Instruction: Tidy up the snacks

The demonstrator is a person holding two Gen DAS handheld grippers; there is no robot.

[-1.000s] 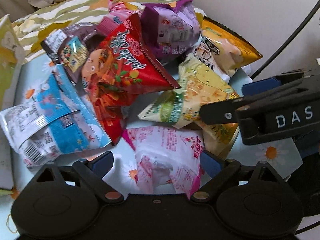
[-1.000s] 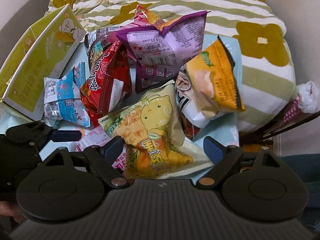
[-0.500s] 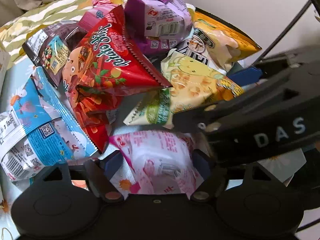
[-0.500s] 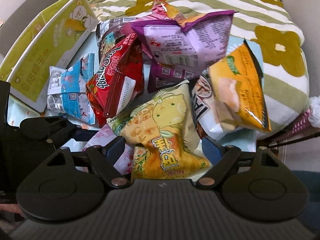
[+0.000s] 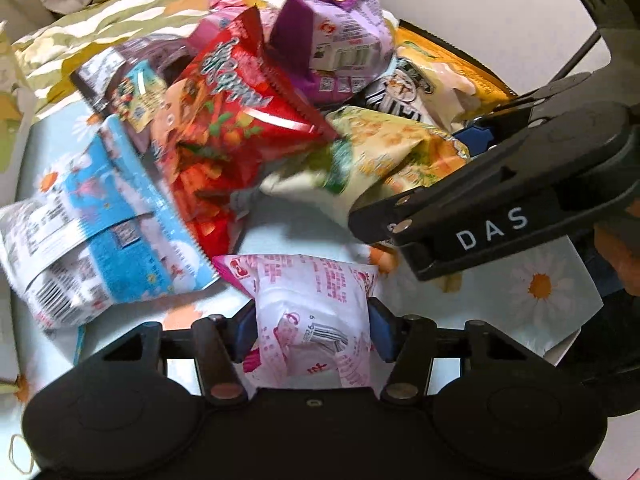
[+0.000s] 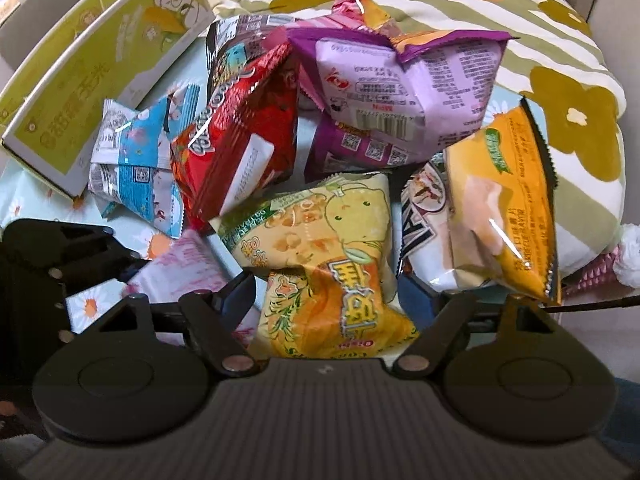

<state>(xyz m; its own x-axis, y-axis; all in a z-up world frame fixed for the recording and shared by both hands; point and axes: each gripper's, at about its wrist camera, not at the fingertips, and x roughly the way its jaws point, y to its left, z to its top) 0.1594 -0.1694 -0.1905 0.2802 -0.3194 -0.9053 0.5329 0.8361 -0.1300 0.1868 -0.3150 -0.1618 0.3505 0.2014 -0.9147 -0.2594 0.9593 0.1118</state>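
Left gripper closing on a pink-and-white snack packet, blue pads pressed against both its sides, the packet pinched narrow between them on the daisy-print cloth. Right gripper closing too, blue pads flanking the lower half of a yellow lemon-print chip bag; actual contact with the bag impossible to judge. In the left wrist view, just beyond the pink packet, that same yellow bag blurred, with the black arm of the right gripper, marked "DAS", lying across it from the right. Left of the yellow bag, touching it, a red chip bag tilted on edge; further left, a blue-and-white packet flat on the cloth. Behind the yellow bag, a purple packet stacked on the heap, barcode showing. In the right wrist view, right of the yellow bag, an orange chip bag leaning over a white bag with dark lettering. Behind the yellow bag, the purple packet; to its left the red bag, then the blue-and-white packet, then a green-and-white carton with a cartoon bear lying at the far left. Behind the whole heap, a green-striped flowered cushion.
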